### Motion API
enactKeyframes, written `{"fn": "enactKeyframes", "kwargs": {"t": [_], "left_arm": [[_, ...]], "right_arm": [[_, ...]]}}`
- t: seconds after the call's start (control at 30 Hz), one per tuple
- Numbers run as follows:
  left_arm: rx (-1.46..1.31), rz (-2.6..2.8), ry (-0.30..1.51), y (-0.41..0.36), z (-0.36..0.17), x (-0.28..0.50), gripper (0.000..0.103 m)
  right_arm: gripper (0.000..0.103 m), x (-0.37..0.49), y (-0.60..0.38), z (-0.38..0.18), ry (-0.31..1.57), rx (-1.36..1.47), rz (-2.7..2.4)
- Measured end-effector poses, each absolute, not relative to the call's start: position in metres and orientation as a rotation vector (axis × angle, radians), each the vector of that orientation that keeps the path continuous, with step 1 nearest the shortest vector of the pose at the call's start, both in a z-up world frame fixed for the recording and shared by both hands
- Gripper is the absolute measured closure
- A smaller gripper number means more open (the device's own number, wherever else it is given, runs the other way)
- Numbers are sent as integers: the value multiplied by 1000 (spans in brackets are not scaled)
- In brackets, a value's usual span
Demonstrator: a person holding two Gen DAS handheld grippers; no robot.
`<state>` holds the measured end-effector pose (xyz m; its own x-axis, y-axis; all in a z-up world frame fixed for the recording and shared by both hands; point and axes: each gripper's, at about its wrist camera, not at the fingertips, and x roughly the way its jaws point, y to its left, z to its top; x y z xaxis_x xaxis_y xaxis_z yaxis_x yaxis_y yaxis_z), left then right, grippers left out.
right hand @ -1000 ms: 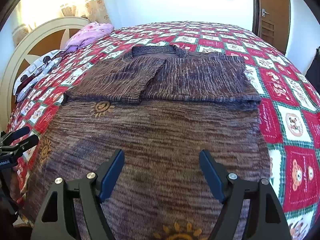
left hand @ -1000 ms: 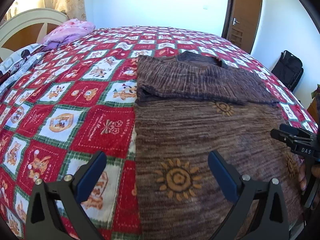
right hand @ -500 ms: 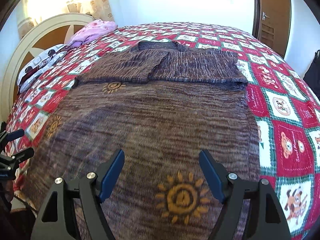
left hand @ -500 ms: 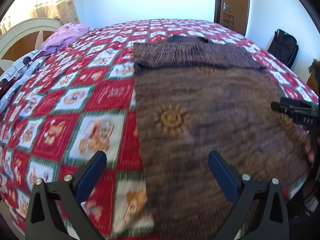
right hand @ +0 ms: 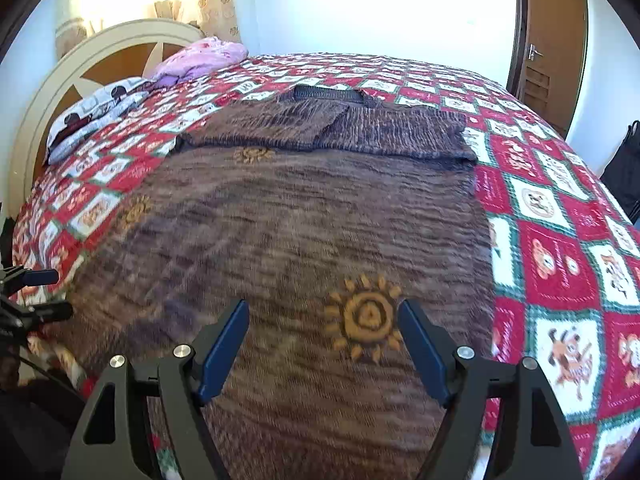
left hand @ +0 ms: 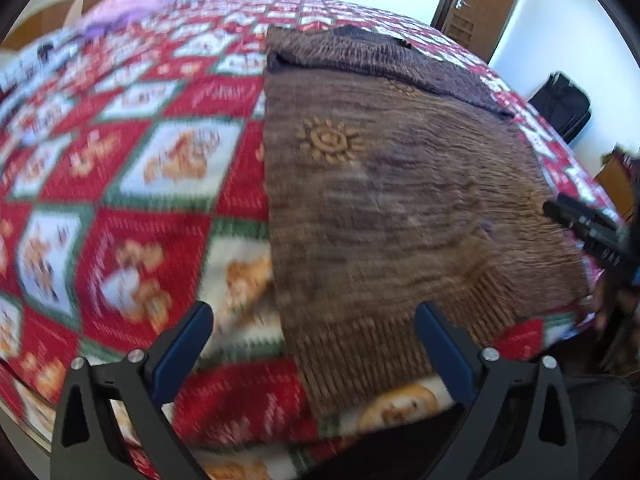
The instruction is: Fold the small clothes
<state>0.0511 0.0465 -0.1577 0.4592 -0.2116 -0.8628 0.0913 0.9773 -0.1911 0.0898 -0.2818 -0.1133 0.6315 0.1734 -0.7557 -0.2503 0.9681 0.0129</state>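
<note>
A brown knitted sweater (left hand: 400, 208) with orange sun motifs lies flat on the bed, its sleeves folded across the chest at the far end (right hand: 360, 132). My left gripper (left hand: 312, 320) is open above the sweater's ribbed hem at its left corner, nothing between the fingers. My right gripper (right hand: 322, 316) is open over the sweater's lower right part, beside a sun motif (right hand: 366, 318), also holding nothing. Each gripper shows in the other's view: the right gripper (left hand: 584, 228) and the left gripper (right hand: 36, 292). The left wrist view is blurred.
A red, white and green patchwork bedspread (right hand: 560, 256) covers the bed. A pink garment (right hand: 200, 58) and a patterned pillow (right hand: 96, 112) lie by the white headboard (right hand: 60, 76). A wooden door (right hand: 554, 44) and a black bag (left hand: 560, 104) stand to the right.
Both grippers have drawn back toward the near edge of the bed. The hem has come into view between the left fingers. Both stay open, and the sweater lies unchanged.
</note>
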Motion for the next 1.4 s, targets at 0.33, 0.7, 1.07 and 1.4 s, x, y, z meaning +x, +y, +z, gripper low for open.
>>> {"fn": "enactKeyframes", "kwargs": {"t": [0.33, 0.7, 1.07, 1.4], "left_arm": [[-186, -300, 1129, 38, -159, 42, 34], [-209, -296, 1096, 45, -160, 43, 46], [-156, -291, 1087, 36, -161, 43, 36], [-179, -318, 1086, 34, -162, 41, 29]], "right_arm": [[25, 60, -296, -105, 844, -141, 218], [25, 31, -356, -106, 891, -9, 125], [39, 19, -360, -121, 983, 36, 155], [88, 10, -352, -124, 994, 72, 219]]}}
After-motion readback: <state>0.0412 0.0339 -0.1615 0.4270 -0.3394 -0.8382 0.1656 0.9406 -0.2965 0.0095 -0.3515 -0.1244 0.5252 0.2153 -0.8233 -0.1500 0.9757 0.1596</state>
